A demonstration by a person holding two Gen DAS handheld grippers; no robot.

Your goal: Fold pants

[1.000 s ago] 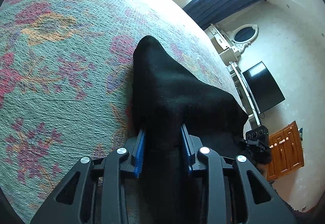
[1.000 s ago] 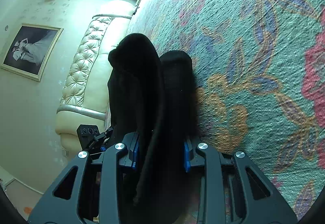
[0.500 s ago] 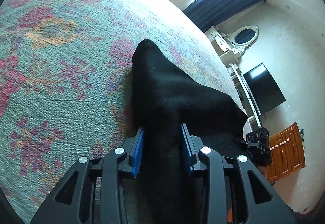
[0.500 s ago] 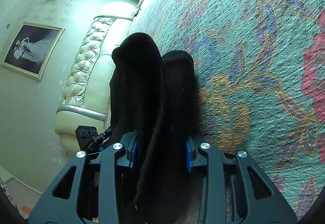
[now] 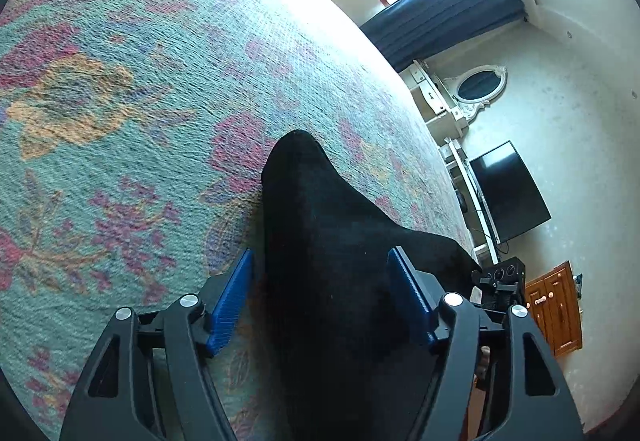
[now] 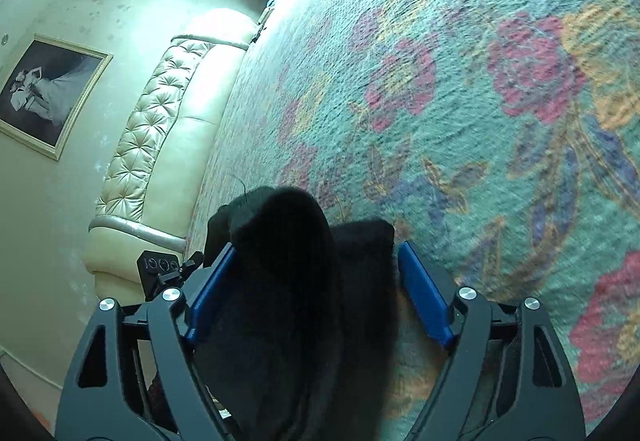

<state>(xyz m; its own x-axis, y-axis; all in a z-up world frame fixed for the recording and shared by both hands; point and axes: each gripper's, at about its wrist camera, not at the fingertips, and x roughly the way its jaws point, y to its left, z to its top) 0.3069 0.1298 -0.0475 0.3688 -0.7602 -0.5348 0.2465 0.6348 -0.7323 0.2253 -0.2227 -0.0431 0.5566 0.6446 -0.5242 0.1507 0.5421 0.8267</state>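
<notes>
Both tools have spread their blue-padded fingers since half a second ago, when each was clamped on the black fabric. Now the left tool (image 5: 320,297) stands released, its two blue ribbed pads (image 5: 231,301) set apart on either side of the soft black pants (image 5: 332,241), with a strip of bedspread showing between the left-hand pad and the cloth; the other pad lies right against the fabric's edge. The right tool (image 6: 316,287) is likewise released: one pad (image 6: 426,291) sits clear of the cloth, with bedspread visible in the gap, while the other touches the bunched fabric.

In the left wrist view the pants lie on the teal quilted bedspread with pink and orange flowers (image 5: 120,101), rising to a rounded peak ahead of the fingers and spreading wide toward the camera. In the right wrist view the pants (image 6: 288,281) show as two thick stacked folds, one taller and rounded, the other lower and squarer, resting on the same floral bedspread (image 6: 480,101).

Beyond the bed's edge in the left view stand a black flat television (image 5: 508,193), a small wooden cabinet (image 5: 554,313) and an oval white-framed mirror (image 5: 478,85) under dark blue curtains (image 5: 448,13). The right view shows a cream tufted headboard (image 6: 160,129) and a framed black-and-white picture (image 6: 48,97) on the wall.
</notes>
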